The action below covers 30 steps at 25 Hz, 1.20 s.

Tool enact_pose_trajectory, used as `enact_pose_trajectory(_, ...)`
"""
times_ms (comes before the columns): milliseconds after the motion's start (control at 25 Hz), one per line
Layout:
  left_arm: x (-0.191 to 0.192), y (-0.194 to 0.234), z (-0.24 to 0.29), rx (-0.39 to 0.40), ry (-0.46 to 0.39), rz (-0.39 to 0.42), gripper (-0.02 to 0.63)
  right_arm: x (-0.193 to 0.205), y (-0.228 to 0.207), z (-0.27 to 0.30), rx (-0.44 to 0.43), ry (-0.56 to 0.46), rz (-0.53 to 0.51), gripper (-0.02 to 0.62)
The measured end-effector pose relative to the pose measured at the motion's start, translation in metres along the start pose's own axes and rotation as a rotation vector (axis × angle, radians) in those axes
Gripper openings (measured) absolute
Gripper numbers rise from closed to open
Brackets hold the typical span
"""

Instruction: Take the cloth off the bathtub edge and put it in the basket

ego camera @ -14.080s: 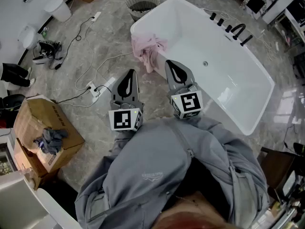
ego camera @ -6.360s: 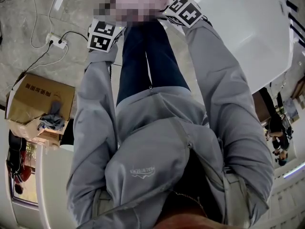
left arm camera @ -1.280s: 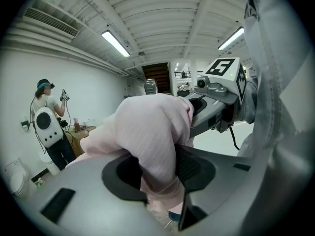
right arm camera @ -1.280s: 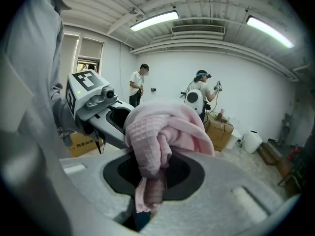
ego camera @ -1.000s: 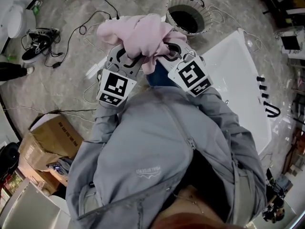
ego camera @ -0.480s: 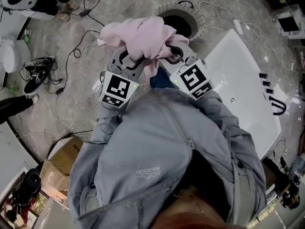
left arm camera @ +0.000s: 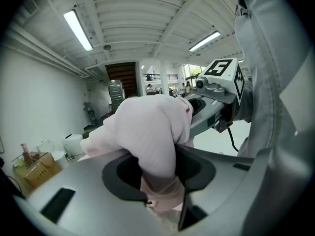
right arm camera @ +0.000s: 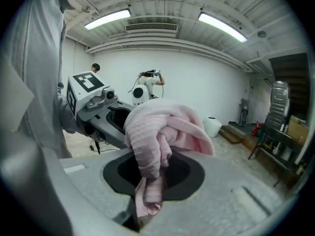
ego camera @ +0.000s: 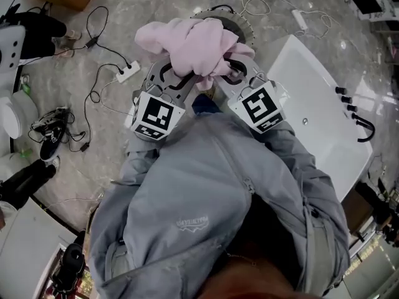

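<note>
The white bathtub lies off to the right, clear of the load, and the wire basket stands on the floor just ahead, only part of its rim showing past the bundle. The pink cloth is off the tub, bunched up and carried in the air between both tools, above or just short of the basket's mouth; I cannot tell which. The left gripper clamps a thick fold, its jaws partly apart around it. The right gripper pinches a thinner twist, its jaws nearly together. Done well, I judge, both carry on until the hanging tails are centred over the opening. They then lower the bulk inside the rim and let go together, since one side releasing alone could leave the cloth draped over the rim.
</note>
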<state>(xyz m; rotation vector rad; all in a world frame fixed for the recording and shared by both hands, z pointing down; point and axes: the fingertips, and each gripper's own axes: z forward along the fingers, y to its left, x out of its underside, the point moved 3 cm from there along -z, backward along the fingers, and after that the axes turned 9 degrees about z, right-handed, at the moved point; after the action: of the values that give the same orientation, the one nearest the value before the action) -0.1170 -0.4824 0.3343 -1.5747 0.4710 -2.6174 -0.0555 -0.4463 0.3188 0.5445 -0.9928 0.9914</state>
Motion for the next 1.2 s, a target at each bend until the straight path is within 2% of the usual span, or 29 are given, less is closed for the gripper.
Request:
enact_pose_trajectory(240,-0.022,0.021,0.045,0.077,-0.045,0.037,0.163,-0.005,-0.048,-0.005,0.087,-0.009,0.029,0.080)
enact_pose_trajectory(640,-0.043,0.034,0.096,0.236,-0.117,0.077,0.163,-0.003,-0.092,-0.013,0.236,-0.003,0.073,0.080)
enact_pose_trajectory(1200,-0.050,0.076,0.153,0.348,-0.123,0.136,0.163,-0.007,-0.153,0.007,0.348,0.002,0.145,0.080)
